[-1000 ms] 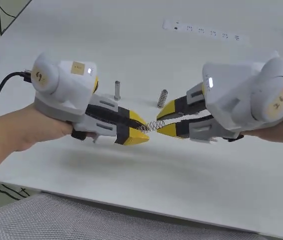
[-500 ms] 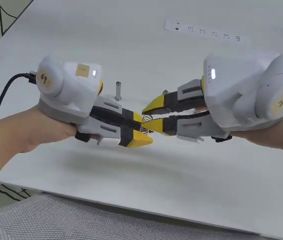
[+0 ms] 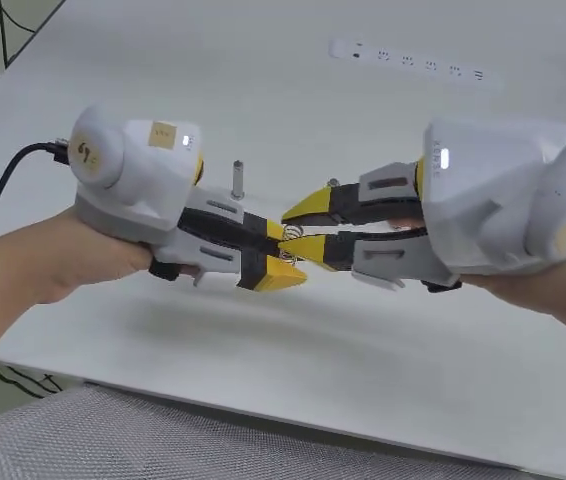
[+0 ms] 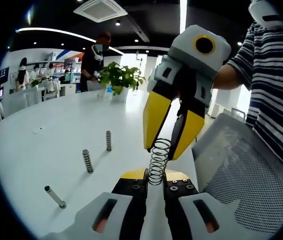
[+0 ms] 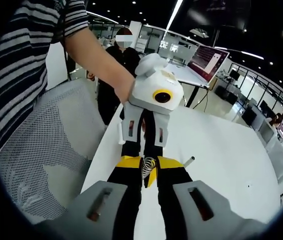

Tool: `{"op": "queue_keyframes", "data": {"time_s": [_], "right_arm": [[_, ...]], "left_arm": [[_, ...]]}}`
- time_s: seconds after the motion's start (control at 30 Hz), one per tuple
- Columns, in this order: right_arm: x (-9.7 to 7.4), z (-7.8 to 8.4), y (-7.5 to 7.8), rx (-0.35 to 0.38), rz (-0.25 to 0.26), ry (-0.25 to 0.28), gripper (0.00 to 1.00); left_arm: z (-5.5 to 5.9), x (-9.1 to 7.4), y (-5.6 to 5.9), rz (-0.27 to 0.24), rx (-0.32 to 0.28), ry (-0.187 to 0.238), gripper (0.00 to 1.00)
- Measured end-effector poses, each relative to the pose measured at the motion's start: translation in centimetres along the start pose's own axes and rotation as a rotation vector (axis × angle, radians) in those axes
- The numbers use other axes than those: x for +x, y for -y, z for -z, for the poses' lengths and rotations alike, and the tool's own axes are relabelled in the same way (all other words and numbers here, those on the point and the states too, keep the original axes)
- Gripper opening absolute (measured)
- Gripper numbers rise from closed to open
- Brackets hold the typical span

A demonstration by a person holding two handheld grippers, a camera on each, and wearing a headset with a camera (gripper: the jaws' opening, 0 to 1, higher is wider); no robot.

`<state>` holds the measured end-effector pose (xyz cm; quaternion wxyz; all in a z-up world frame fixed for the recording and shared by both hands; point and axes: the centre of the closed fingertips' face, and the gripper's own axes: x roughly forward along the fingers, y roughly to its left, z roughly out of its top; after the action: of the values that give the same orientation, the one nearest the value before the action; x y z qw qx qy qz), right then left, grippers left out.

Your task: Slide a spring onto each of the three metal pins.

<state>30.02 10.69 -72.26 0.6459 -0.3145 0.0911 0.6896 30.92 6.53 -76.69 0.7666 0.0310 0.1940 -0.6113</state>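
Observation:
My left gripper (image 3: 285,255) is shut on one end of a small steel spring (image 3: 291,240) and holds it in the air above the white table. In the left gripper view the spring (image 4: 159,160) rises from my left gripper (image 4: 156,175). My right gripper (image 3: 295,232) faces it tip to tip, open, with its yellow jaws on either side of the spring's free end. Between the jaws of my right gripper (image 5: 149,162) sits the spring (image 5: 148,167). A bare metal pin (image 3: 237,178) stands behind the left gripper. Two pins carry springs (image 4: 87,161) (image 4: 108,140) beside the bare pin (image 4: 55,196).
A white power strip (image 3: 408,62) lies at the back of the table (image 3: 263,340). A black cable (image 3: 3,185) runs off the left gripper. A grey mesh chair (image 3: 113,440) sits below the table's near edge. People stand in the background.
My right gripper has moved left toward the left gripper, so its jaws now straddle the spring instead of meeting its tip. It now covers most of the sprung pin behind.

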Motion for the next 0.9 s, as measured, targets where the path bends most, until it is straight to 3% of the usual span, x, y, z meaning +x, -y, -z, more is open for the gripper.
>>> {"op": "queue_keyframes", "data": {"time_s": [0.53, 0.9], "right_arm": [[0.03, -0.53, 0.21, -0.052, 0.007, -0.007, 0.12], [-0.06, -0.82, 0.37, -0.094, 0.014, -0.022, 0.12]], "left_arm": [[-0.34, -0.05, 0.03, -0.014, -0.009, 0.001, 0.1], [0.1, -0.3, -0.32, -0.035, -0.036, -0.017, 0.18]]}}
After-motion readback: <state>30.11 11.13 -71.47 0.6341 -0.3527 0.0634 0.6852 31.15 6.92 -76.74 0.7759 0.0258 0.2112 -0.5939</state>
